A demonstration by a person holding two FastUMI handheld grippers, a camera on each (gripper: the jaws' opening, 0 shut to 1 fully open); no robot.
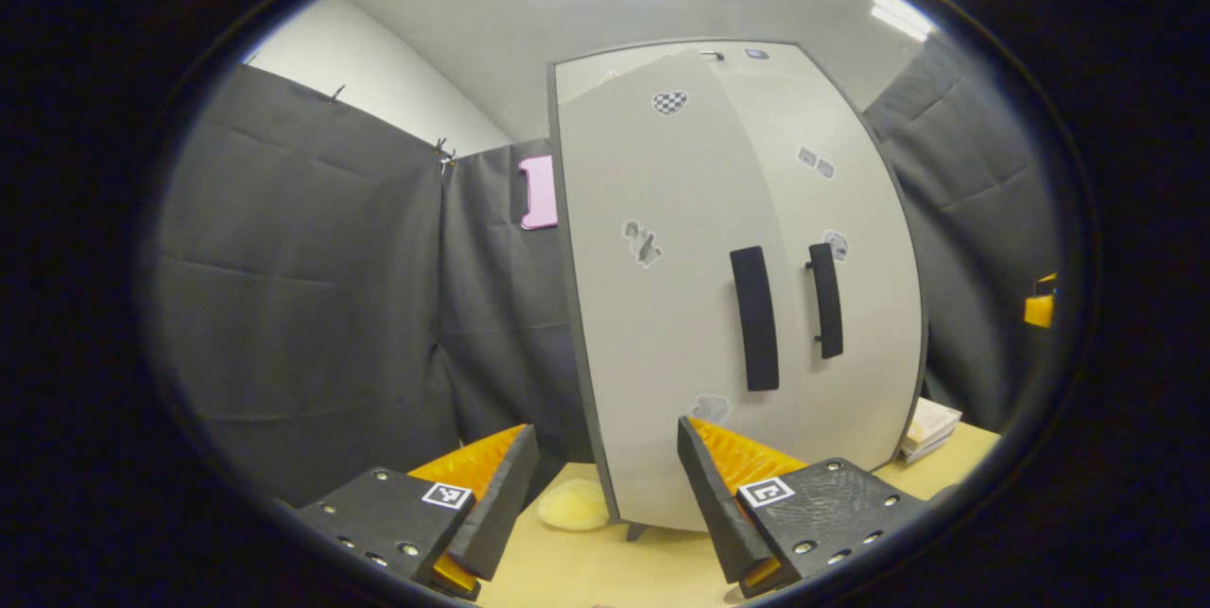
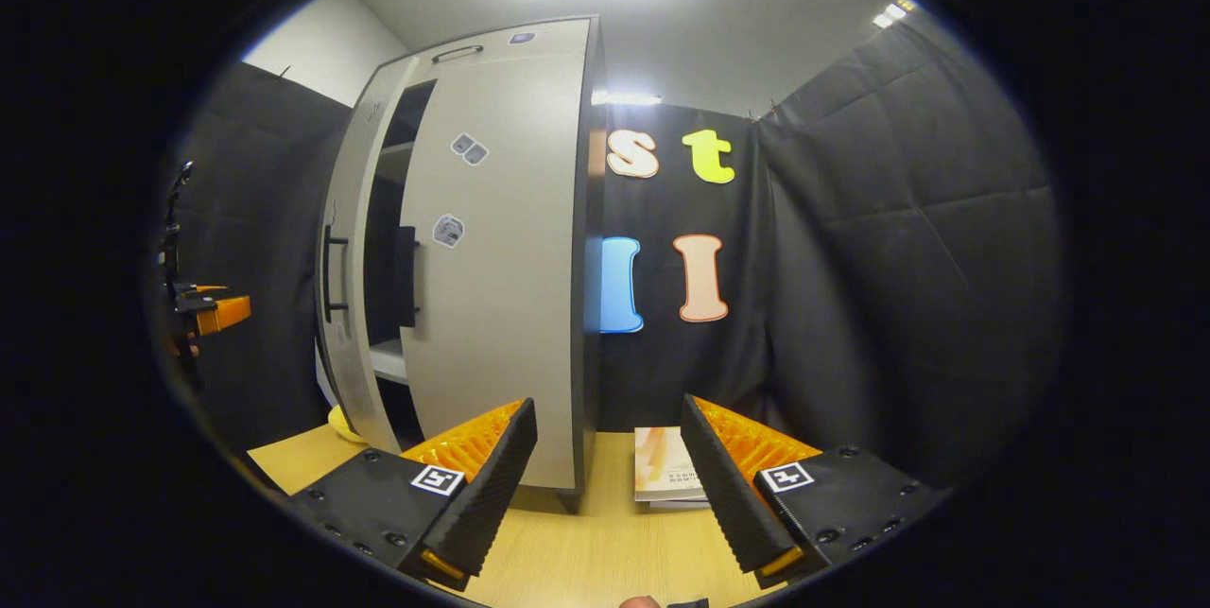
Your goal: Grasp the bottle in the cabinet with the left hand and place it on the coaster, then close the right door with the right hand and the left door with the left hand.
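The light grey cabinet (image 1: 662, 324) stands on the wooden table. Its left door (image 1: 652, 305) hangs ajar, swung out a little, with a black handle (image 1: 753, 317). Its right door (image 1: 851, 211) lies flat against the cabinet, handle (image 1: 825, 301) beside the other. My left gripper (image 1: 605, 495) is open and empty, low in front of the left door's bottom edge and apart from it. From the right gripper view, the gap between the doors (image 2: 388, 239) shows dark shelves. My right gripper (image 2: 605, 485) is open and empty near the cabinet's right front corner. A pale yellow round pad (image 1: 574, 504) lies by the cabinet's left foot.
A thin book (image 2: 666, 466) lies on the table (image 2: 586, 561) right of the cabinet, and shows as book (image 1: 931, 426) in the left gripper view. Black cloth walls close in on both sides. The other hand's gripper (image 2: 208, 310) hangs at the far left, off the door.
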